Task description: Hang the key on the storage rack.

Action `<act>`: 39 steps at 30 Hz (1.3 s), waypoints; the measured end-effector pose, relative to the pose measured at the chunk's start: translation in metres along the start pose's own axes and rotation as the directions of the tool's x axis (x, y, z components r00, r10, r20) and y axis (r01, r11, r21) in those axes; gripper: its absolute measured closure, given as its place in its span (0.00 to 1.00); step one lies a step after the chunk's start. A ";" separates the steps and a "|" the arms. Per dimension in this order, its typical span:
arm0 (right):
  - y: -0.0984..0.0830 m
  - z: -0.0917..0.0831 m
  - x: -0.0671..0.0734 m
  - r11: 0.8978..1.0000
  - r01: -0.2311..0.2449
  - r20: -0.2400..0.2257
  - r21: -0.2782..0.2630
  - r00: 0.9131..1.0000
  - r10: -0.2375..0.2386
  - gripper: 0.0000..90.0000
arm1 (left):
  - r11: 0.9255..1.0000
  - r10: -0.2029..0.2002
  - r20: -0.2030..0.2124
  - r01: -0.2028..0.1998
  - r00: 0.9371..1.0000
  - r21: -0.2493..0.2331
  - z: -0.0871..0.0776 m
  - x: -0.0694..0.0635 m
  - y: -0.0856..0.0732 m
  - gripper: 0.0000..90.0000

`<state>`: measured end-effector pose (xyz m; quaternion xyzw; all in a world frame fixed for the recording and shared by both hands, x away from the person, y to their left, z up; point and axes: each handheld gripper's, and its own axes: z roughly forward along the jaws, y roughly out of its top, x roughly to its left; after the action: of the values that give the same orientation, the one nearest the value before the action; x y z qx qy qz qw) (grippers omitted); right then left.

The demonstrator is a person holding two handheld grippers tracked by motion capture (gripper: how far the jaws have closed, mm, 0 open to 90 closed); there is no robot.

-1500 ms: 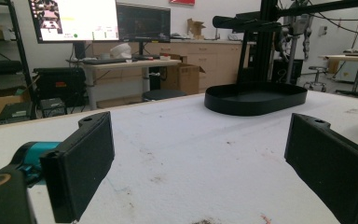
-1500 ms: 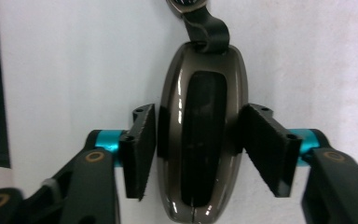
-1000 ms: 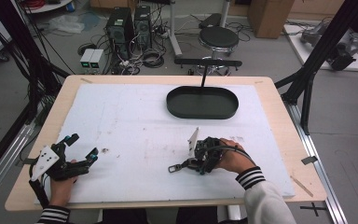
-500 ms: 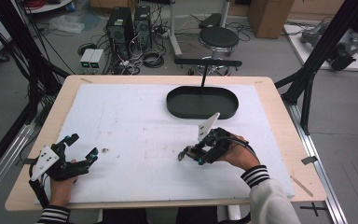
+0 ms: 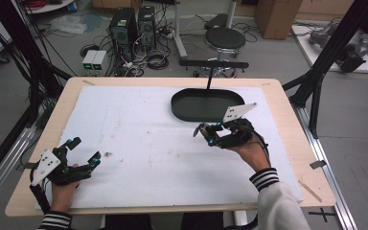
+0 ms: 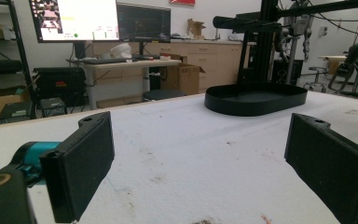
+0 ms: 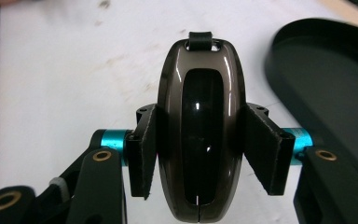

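Note:
My right gripper (image 7: 198, 149) is shut on a glossy dark brown car key fob (image 7: 199, 126), its pads (image 7: 144, 149) pressing both long sides. In the high view that right gripper (image 5: 210, 134) hovers just in front of the black oval tray (image 5: 182, 111), with the key fob (image 5: 202, 130) small at its tip. The tray's rim (image 7: 279, 70) lies to the right in the right gripper view. My left gripper (image 5: 84, 153) rests at the table's front left, open, its pads (image 6: 81, 168) wide apart with nothing between them. The tray (image 6: 256, 98) lies far ahead of it.
A white mat (image 5: 139, 143) covers the wooden table (image 5: 287, 129) and bears faint brown stains (image 5: 108, 154). A black pole (image 5: 210, 76) rises behind the tray. Computers, cables and a stool (image 5: 225, 38) stand on the floor beyond the far edge.
My right gripper has lifted and travelled right and away from the front, carrying the key fob toward the tray. The left gripper has stayed put.

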<state>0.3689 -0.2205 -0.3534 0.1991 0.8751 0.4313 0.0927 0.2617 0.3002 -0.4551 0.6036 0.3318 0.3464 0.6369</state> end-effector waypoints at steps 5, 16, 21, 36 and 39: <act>-0.001 -0.008 -0.005 0.998 -0.030 0.070 -0.050 0.997 0.033 0.54 | 1.000 -0.001 0.000 0.001 1.000 -0.001 0.000 0.000 0.000 0.10; -0.004 -0.023 -0.015 0.976 -0.112 0.198 -0.185 0.969 0.149 0.54 | 1.000 -0.001 -0.001 0.001 1.000 0.001 0.000 0.000 0.000 0.10; -0.009 -0.032 -0.028 0.938 -0.190 0.216 -0.289 0.942 0.258 0.54 | 1.000 -0.002 -0.001 0.002 1.000 0.001 0.000 0.000 0.000 0.10; 0.008 -0.042 -0.058 0.917 -0.203 0.347 -0.344 0.880 0.325 0.54 | 1.000 -0.002 0.000 0.002 1.000 0.003 0.000 0.000 0.000 0.10; 0.015 -0.040 -0.063 0.915 -0.200 0.361 -0.350 0.872 0.329 0.54 | 1.000 -0.003 0.000 0.003 1.000 0.003 0.000 0.000 0.000 0.10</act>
<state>0.4168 -0.2680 -0.3175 0.3885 0.7231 0.5164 0.2441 0.2619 0.3003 -0.4550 0.6039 0.3331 0.3452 0.6365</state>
